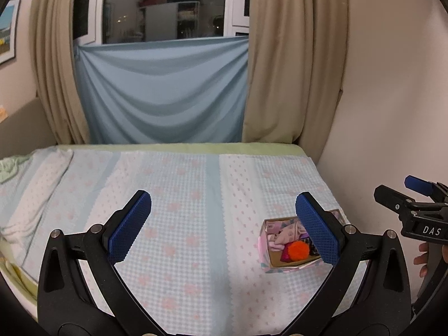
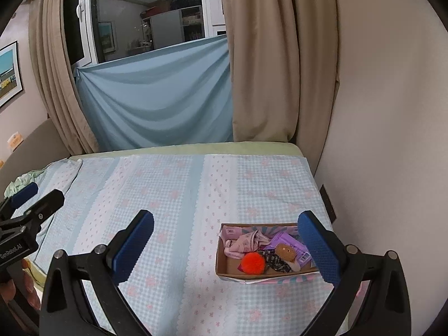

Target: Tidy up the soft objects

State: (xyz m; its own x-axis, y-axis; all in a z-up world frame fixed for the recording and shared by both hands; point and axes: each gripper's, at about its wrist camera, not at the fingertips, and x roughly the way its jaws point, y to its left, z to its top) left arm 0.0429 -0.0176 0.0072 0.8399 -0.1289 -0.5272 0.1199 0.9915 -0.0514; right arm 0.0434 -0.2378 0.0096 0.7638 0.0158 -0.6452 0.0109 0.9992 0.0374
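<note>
Now both grippers hover over the pale-blue checked bedspread with fingers spread wide, holding nothing: the left gripper and the right gripper. Near the right wall sits a small open cardboard box holding an orange pompom, pink cloth and a brown plush.

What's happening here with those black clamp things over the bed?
A person holds a two-finger gripper in each hand above a bed covered with a checked blue sheet. Both the left gripper and the right gripper are open and empty. Near the wall sits a small cardboard box holding soft things: an orange pom-pom, a pink cloth, a brown plush piece and a purple packet. Nothing is being gripped right now.
</note>
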